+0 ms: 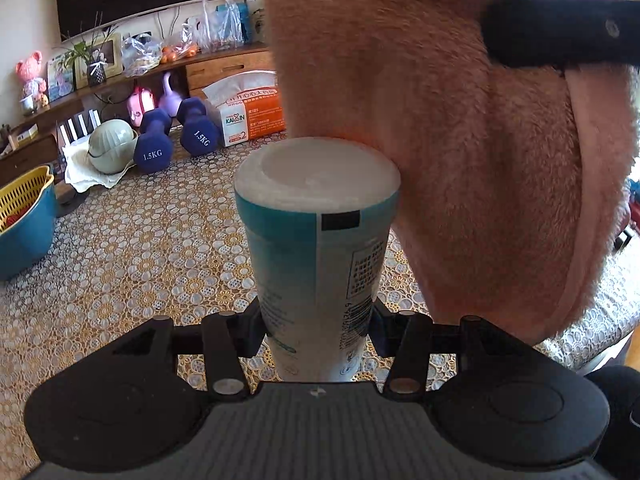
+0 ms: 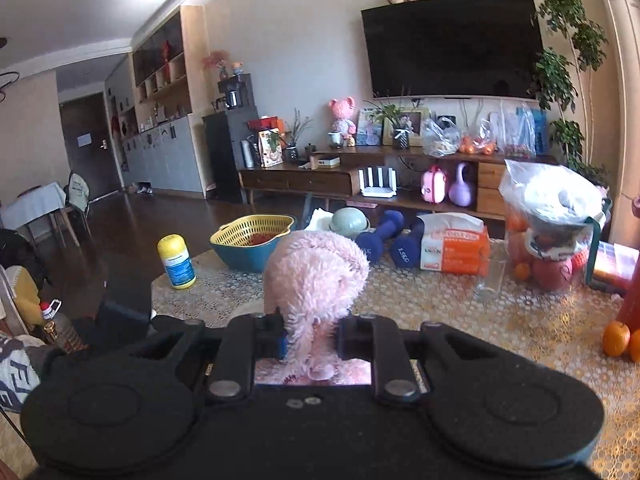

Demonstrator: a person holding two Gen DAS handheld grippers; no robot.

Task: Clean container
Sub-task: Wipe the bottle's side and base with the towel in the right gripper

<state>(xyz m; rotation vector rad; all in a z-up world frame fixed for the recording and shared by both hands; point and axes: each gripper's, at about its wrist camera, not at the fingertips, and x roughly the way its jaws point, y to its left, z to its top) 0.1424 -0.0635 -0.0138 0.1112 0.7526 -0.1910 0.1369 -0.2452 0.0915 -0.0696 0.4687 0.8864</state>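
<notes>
My left gripper is shut on a white and teal container, held with its white end pointing away from the camera, above the lace-patterned table. A fluffy pink cloth hangs from the upper right and touches the container's far right rim. A black finger of the other gripper shows across that cloth. In the right wrist view my right gripper is shut on the pink cloth, which bulges up between the jaws and hides what lies under it.
On the table: a yellow strainer in a blue bowl, two blue dumbbells, a tissue pack, a clear glass, a yellow-capped bottle, bagged fruit, oranges. A TV cabinet stands behind.
</notes>
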